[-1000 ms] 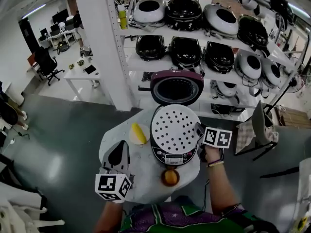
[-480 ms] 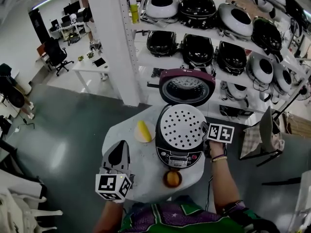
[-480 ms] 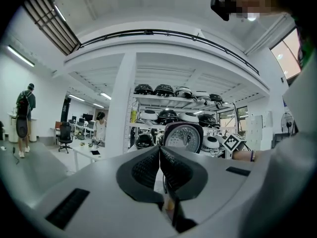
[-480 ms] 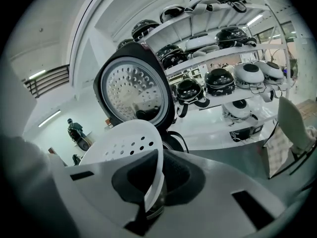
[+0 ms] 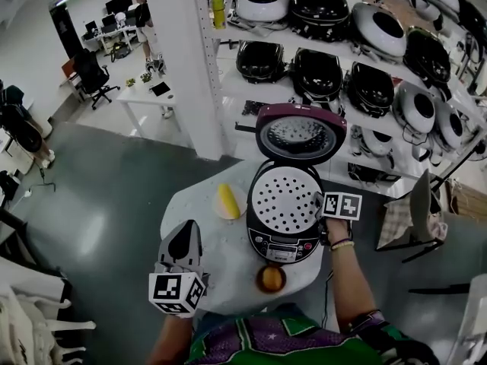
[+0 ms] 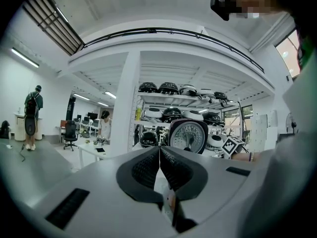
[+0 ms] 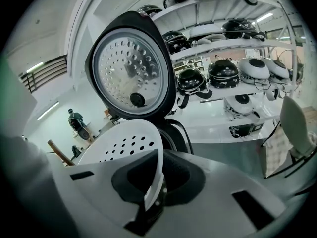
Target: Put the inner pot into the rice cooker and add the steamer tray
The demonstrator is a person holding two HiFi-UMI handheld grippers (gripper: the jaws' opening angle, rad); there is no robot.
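Surface: round white table [image 5: 221,258] on a grey floor [image 5: 99,204]. Past both jaw tips stands white shelving [image 5: 228,59] loaded with rice cookers, and beyond that an office with desks and chairs.

Steamer tray [image 5: 285,198]: white round disc, holes all across it, holed face up. Round, so no long axis. It lies about flat over the mouth of the open rice cooker [image 5: 283,248]. Whether it is seated on the rim, can't tell.

Right gripper [image 5: 319,203]: jaws pinch the tray's near edge. The disc spreads ahead and left of the jaws, and the cooker's raised lid [image 7: 130,71] stands upright beyond it.

Left gripper [image 5: 187,228]: jaws pressed together on nothing, well left of the cooker, above the table.
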